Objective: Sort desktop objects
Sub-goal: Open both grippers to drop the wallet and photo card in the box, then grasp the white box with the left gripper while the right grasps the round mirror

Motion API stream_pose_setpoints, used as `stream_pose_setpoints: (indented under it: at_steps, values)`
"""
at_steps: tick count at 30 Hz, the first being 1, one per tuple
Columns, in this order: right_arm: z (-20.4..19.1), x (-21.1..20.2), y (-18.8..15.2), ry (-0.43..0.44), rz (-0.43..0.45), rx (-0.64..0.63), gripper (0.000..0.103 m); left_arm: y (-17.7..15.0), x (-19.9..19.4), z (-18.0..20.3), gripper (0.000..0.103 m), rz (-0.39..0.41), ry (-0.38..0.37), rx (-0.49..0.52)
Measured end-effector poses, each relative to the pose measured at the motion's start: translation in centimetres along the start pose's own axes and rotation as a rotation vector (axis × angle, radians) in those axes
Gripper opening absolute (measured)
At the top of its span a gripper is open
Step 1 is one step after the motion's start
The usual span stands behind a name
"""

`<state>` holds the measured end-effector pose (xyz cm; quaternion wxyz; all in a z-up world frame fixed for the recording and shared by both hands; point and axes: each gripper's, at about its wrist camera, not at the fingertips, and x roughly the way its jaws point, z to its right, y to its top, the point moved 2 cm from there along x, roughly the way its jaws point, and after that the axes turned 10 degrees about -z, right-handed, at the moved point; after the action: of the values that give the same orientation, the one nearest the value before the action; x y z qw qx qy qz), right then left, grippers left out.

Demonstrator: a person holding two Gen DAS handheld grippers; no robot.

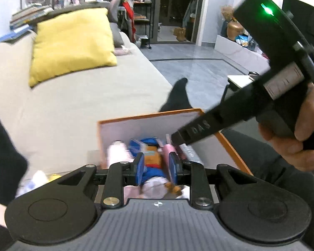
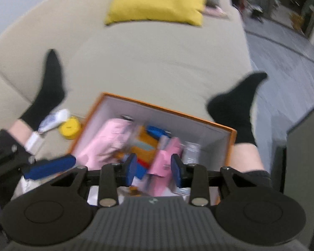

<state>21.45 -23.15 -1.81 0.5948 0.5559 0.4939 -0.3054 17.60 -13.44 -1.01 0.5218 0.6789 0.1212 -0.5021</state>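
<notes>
Here both my tools hang part-open and empty, left tool [image 1: 156, 165] and right tool [image 2: 155, 172], above the orange box [image 2: 167, 108]; yellow tin [image 2: 70, 128] at 9 o'clock.

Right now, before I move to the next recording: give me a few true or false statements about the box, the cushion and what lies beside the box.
1. The box has an orange rim. True.
2. The box is empty. False: pink and blue things fill it.
3. A yellow cushion lies on the sofa. True.
4. The yellow round tin sits inside the box. False: it lies outside, beside it.
5. Both feet are bare. False: they wear black socks.
</notes>
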Motion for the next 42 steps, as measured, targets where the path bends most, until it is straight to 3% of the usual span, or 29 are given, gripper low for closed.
stream_pose_setpoints:
  at_steps: [7,13,20,25,28,29,30,34,36,40,42]
  values:
    - [-6.0,-1.9,-0.7,0.110,0.085,-0.145,0.035,-1.3,-5.0,-3.7,0.029,0.022,0.099,-0.025]
    - [-12.3,-1.3,-0.5,0.163,0.081,-0.313,0.035,-3.6,-7.5,-8.3,0.029,-0.018,0.198,-0.048]
    - [-18.5,4.5,-0.6,0.162,-0.139,-0.442,0.036,-8.4,-7.9,-11.8,0.028,-0.145,0.181,-0.138]
    - [-21.1,9.4,-0.8,0.120,-0.321,-0.514,0.036,-12.3,-7.0,-13.3,0.029,-0.224,0.143,-0.282]
    - [-21.7,11.5,-0.9,0.085,-0.403,-0.531,0.044,-14.1,-6.9,-13.9,0.039,-0.246,0.120,-0.380]
    - [-21.8,12.2,-0.9,0.082,-0.427,-0.527,0.048,-14.7,-6.8,-13.9,0.051,-0.248,0.122,-0.412]
    - [-21.8,12.8,-0.9,0.076,-0.453,-0.521,0.048,-15.2,-6.7,-13.9,0.057,-0.249,0.120,-0.440]
    - [-21.6,14.8,-1.0,0.050,-0.535,-0.485,0.048,-17.1,-5.8,-14.3,0.057,-0.277,0.112,-0.569]
    - [-21.3,15.4,-1.2,0.074,-0.570,-0.455,0.056,-17.7,-5.6,-14.5,0.057,-0.282,0.101,-0.617]
    - [-20.6,16.0,-1.3,0.105,-0.598,-0.385,0.061,-18.5,-5.1,-14.9,0.057,-0.292,0.065,-0.686]
    - [-20.4,16.3,-1.4,0.119,-0.606,-0.345,0.065,-18.8,-4.7,-15.3,0.062,-0.286,0.039,-0.711]
